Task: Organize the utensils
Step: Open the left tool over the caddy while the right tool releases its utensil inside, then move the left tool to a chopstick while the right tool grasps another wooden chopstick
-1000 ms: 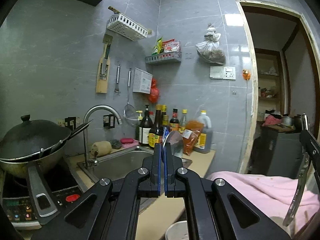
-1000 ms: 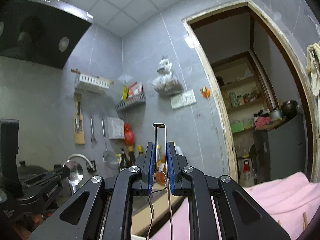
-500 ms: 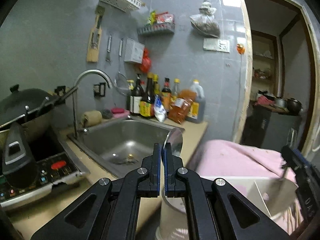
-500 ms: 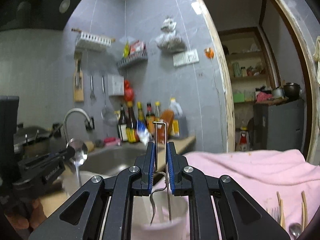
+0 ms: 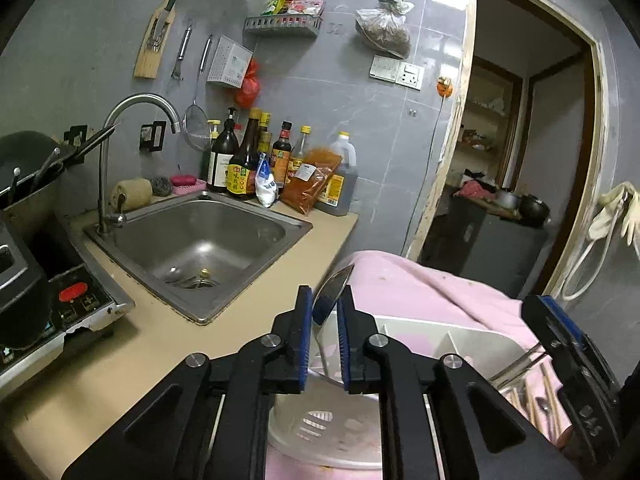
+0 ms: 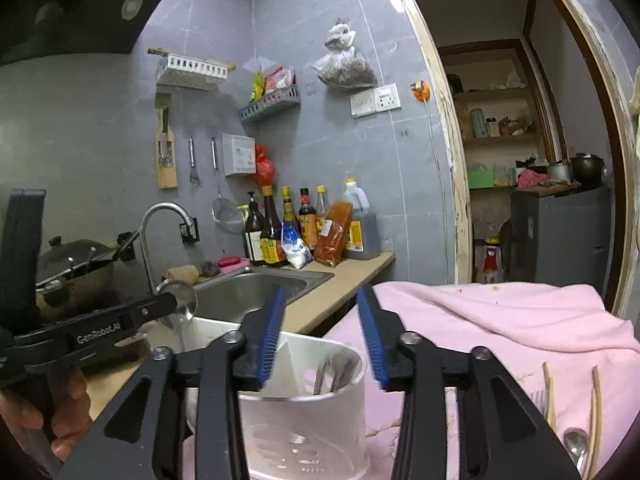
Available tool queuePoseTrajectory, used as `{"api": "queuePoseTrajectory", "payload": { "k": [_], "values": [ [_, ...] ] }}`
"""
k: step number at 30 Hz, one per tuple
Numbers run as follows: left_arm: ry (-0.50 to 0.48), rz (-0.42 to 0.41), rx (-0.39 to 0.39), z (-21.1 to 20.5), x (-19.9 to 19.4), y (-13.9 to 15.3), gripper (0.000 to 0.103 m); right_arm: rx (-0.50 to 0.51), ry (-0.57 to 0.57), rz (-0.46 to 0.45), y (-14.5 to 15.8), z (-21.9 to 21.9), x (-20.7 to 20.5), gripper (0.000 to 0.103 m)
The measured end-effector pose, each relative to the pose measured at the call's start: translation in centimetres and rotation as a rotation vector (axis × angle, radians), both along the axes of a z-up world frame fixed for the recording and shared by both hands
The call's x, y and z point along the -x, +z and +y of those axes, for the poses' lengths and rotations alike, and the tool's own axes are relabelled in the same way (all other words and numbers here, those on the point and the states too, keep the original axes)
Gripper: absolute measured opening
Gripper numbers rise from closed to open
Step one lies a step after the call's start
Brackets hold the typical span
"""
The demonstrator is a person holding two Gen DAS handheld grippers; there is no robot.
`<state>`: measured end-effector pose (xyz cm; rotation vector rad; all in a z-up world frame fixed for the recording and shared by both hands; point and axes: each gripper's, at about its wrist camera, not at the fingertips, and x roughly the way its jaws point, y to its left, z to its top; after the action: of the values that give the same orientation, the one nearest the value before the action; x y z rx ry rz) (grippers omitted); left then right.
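Over the white utensil holder (image 6: 304, 396), both tools at once. Left gripper (image 5: 323, 312): jaws just beginning to part, a steel spoon (image 5: 330, 294) between the blue pads, bowl upward and poking out past the tips, handle running down toward the holder directly beneath. Hard to say from the left wrist view whether the pads press on it or only flank it; a thin gap seems to show on each side, so probably loose. Right gripper (image 6: 322, 328): jaws opening, standing at a middling width, nothing between them; metal utensils (image 6: 334, 372) upright in the holder's compartment just below and ahead of the tips.

Beyond and to the right of the right gripper, on the pink cloth (image 6: 500, 320): wooden chopsticks (image 6: 596, 412), another spoon (image 6: 576, 444) and what looks like a fork beside them, lying flat, yet to be sorted.

Handling, as a judgement: spoons light, rigid, polished and slick, apt to swivel if pinched at the bowl; better taken across the flat handle near its middle. Chopsticks light, stiff, prone to roll and to splay; best pinched as a pair. Holder light, plastic, likely to tip if a utensil snags its rim.
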<state>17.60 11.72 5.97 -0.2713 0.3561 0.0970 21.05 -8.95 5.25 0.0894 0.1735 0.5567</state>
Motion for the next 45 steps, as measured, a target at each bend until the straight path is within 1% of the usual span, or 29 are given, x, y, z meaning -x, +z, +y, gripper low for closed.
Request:
{"api": "queuePoseTrajectory", "payload": {
  "k": [1,2,3,4,5,6,7,8,9,11,12,13,14,15,16,19,24,29,32,36,39,42,45],
  "values": [
    [0.0,-0.007,0.0,-0.1,0.2,0.3,0.013,-0.005,0.0,-0.009,0.3,-0.3,0.3,0.05],
    [0.002,-0.02,-0.011,-0.4,0.6,0.6,0.014,-0.008,-0.002,-0.02,0.6,-0.6,0.6,0.052],
    [0.006,-0.033,-0.025,-0.7,0.9,1.0,0.018,-0.005,-0.008,-0.031,0.8,-1.0,1.0,0.053],
    [0.008,-0.046,-0.033,-0.9,1.3,1.2,0.026,0.002,-0.021,-0.045,1.3,-1.5,1.4,0.057],
    [0.007,-0.061,-0.04,-1.2,1.6,1.5,0.031,0.004,-0.03,-0.053,1.6,-2.0,1.7,0.064],
    [0.002,-0.081,-0.047,-1.6,2.0,1.8,0.039,0.001,-0.039,-0.064,1.9,-2.5,2.1,0.069],
    [-0.001,-0.1,-0.059,-2.0,2.3,2.2,0.044,-0.004,-0.05,-0.076,2.3,-3.1,2.5,0.076],
    [0.0,-0.111,-0.071,-2.3,2.5,2.5,0.045,-0.006,-0.064,-0.088,2.6,-3.7,2.8,0.079],
    [-0.001,-0.124,-0.091,-2.9,2.8,2.8,0.048,-0.007,-0.075,-0.095,2.9,-4.1,3.1,0.08],
    [-0.013,-0.145,-0.112,-3.7,3.2,3.2,0.056,-0.006,-0.107,-0.112,3.5,-5.3,3.8,0.086],
    [-0.019,-0.164,-0.122,-4.3,3.6,3.5,0.062,-0.006,-0.123,-0.119,3.7,-5.9,4.1,0.089],
    [-0.024,-0.179,-0.129,-4.7,3.9,3.6,0.068,-0.005,-0.139,-0.128,4.0,-6.5,4.5,0.096],
    [-0.032,-0.199,-0.137,-5.2,4.3,3.8,0.072,-0.003,-0.155,-0.139,4.1,-7.1,4.9,0.102],
    [-0.043,-0.219,-0.147,-5.8,4.6,4.0,0.078,-0.001,-0.169,-0.149,4.2,-7.6,5.2,0.103],
    [-0.051,-0.231,-0.155,-6.3,4.8,4.1,0.082,0.005,-0.19,-0.165,4.4,-8.4,5.8,0.103],
    [-0.089,-0.262,-0.186,-8.2,5.4,4.6,0.088,0.043,-0.236,-0.19,4.7,-10.1,6.8,0.103],
    [-0.165,-0.279,-0.23,-11.5,5.5,4.5,0.095,0.096,-0.301,-0.188,4.4,-12.8,7.8,0.103],
    [-0.248,-0.239,-0.279,-14.4,4.9,3.5,0.095,0.136,-0.369,-0.165,3.4,-15.8,8.4,0.103],
    [-0.314,-0.198,-0.311,-16.4,4.4,2.5,0.095,0.154,-0.397,-0.128,2.5,-17.5,8.3,0.103],
    [-0.409,-0.098,-0.377,-19.4,3.3,0.6,0.095,0.18,-0.415,-0.04,0.8,-19.4,7.3,0.103],
    [-0.465,-0.023,-0.41,-21.2,2.6,-1.3,0.095,0.188,-0.413,0.033,-0.3,-20.5,6.3,0.103],
    [-0.488,0.045,-0.447,-22.7,1.6,-3.1,0.095,0.19,-0.416,0.11,-1.5,-21.4,5.3,0.103],
    [-0.511,0.137,-0.492,-24.0,0.4,-4.8,0.095,0.196,-0.411,0.184,-2.6,-21.9,4.2,0.102]
  ]
}}
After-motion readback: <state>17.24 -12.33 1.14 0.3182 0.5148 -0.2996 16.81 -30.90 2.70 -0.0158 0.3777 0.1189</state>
